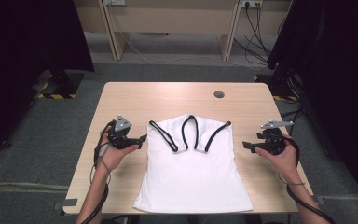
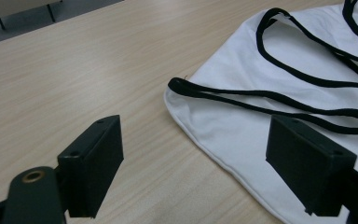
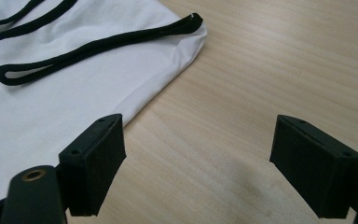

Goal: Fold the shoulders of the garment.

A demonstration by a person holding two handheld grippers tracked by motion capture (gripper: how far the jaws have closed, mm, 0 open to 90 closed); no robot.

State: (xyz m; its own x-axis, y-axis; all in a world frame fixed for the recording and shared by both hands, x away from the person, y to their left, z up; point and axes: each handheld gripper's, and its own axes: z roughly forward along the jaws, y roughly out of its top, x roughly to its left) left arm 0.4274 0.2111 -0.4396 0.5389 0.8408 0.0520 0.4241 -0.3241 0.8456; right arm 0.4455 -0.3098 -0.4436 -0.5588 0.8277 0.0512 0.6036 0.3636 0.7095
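Observation:
A white sleeveless top (image 1: 193, 170) with black-trimmed neck and armholes lies flat in the middle of the table, hem toward the person. My left gripper (image 1: 142, 140) hovers just left of its shoulder, jaws wide open and empty; in the left gripper view (image 2: 200, 168) the top's black-edged corner (image 2: 179, 84) lies ahead between the jaws. My right gripper (image 1: 245, 146) sits just right of the top, also open with nothing in it. In the right gripper view (image 3: 198, 165) the top's corner (image 3: 193, 21) lies ahead to the left, bare wood between the jaws.
The light wooden table (image 1: 135, 95) has a round cable hole (image 1: 219, 94) near its far edge. Desks and trailing cables stand behind it, dark curtains at both sides. Bare wood runs along both sides of the top.

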